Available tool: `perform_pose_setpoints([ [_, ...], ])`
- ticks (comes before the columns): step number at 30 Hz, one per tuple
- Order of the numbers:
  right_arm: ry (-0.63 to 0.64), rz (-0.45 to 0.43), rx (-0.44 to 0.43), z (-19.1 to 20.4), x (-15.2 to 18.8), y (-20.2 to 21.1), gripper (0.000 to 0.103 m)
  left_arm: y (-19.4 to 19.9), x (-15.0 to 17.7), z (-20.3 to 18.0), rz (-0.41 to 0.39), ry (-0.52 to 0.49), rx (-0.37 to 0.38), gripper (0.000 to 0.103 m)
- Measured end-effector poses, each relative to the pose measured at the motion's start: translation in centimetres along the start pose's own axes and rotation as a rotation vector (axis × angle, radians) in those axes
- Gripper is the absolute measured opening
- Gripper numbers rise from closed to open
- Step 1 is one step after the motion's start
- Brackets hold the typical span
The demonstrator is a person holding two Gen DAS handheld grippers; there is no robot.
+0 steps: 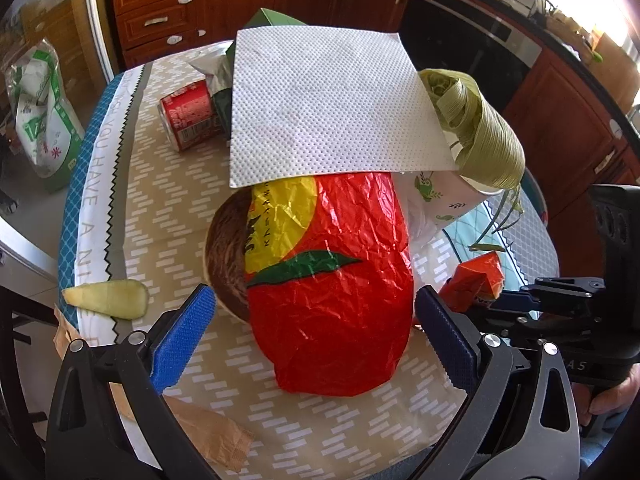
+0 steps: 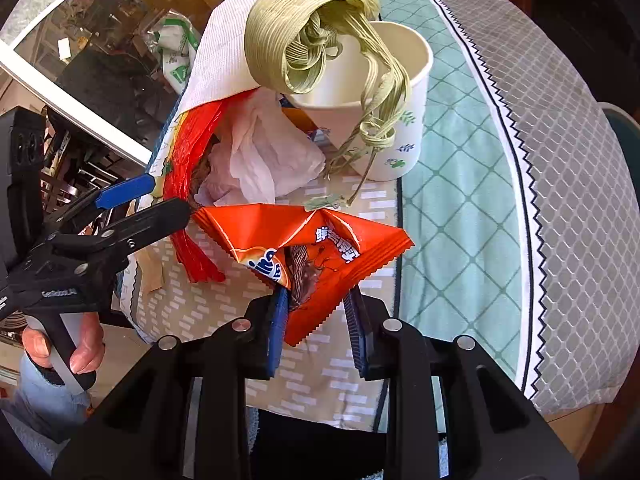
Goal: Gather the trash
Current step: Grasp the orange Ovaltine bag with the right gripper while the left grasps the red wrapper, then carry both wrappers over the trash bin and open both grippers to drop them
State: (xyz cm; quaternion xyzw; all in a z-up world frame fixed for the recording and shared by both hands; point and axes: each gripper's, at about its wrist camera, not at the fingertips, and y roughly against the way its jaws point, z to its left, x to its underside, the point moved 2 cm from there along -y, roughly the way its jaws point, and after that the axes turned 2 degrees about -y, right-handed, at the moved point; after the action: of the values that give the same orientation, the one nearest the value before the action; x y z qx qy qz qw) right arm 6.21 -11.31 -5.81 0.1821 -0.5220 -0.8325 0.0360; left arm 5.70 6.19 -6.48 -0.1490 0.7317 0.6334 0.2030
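Observation:
A crinkled red wrapper (image 1: 332, 280) lies draped over a brown bowl (image 1: 224, 256) on the table. My left gripper (image 1: 316, 336) stands open astride its near end; the blue pads (image 1: 184, 336) are not pressing on it. From the right wrist view that gripper (image 2: 160, 200) shows at the left, a hand (image 2: 80, 344) on its handle. My right gripper (image 2: 318, 324) is shut on a corner of an orange snack wrapper (image 2: 320, 256), which lies low over the tablecloth. In the left wrist view this orange wrapper (image 1: 476, 280) shows at the right.
A white napkin (image 1: 332, 100) covers the pile behind. A coil of green raffia (image 2: 312, 24) hangs over a paper cup (image 2: 400, 92). Crumpled tissue (image 2: 264, 152), a red can (image 1: 188, 116), a green box (image 1: 272, 20), a pale peel (image 1: 108, 298) and brown paper (image 1: 212, 436) lie around.

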Motion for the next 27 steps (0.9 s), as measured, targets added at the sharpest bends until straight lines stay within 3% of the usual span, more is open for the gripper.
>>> perform_pose_setpoints([
  [3,-0.017,-0.004,0.000,-0.7,0.3,0.5,0.026,-1.1,-0.5,-0.5,0.014,-0.013,0.000,0.100],
  [5,-0.023,0.007,-0.005,-1.4,0.6,0.8,0.026,-1.3,-0.7,-0.6,0.014,-0.002,0.008,0.093],
  [6,-0.022,0.010,-0.006,-1.4,0.7,0.9,0.026,-1.2,-0.7,-0.6,0.014,0.007,0.019,0.076],
  [8,-0.018,0.014,-0.011,-1.4,0.8,1.1,0.026,-0.9,-0.6,-0.5,0.018,0.016,0.035,0.065],
  [10,-0.009,0.012,-0.016,-1.1,0.9,1.2,0.026,-0.5,-0.3,-0.5,0.019,0.019,0.029,0.036],
  [12,0.002,0.008,-0.019,-1.0,0.9,1.5,0.026,0.1,0.2,-0.4,0.025,0.030,0.032,0.027],
  [19,0.038,-0.028,-0.019,-1.0,1.5,4.1,0.026,3.8,1.5,-2.5,0.023,-0.025,0.066,0.027],
  [27,-0.014,-0.143,0.007,-3.1,1.6,8.8,0.026,6.7,0.7,-8.8,-0.018,-0.163,0.194,0.027],
])
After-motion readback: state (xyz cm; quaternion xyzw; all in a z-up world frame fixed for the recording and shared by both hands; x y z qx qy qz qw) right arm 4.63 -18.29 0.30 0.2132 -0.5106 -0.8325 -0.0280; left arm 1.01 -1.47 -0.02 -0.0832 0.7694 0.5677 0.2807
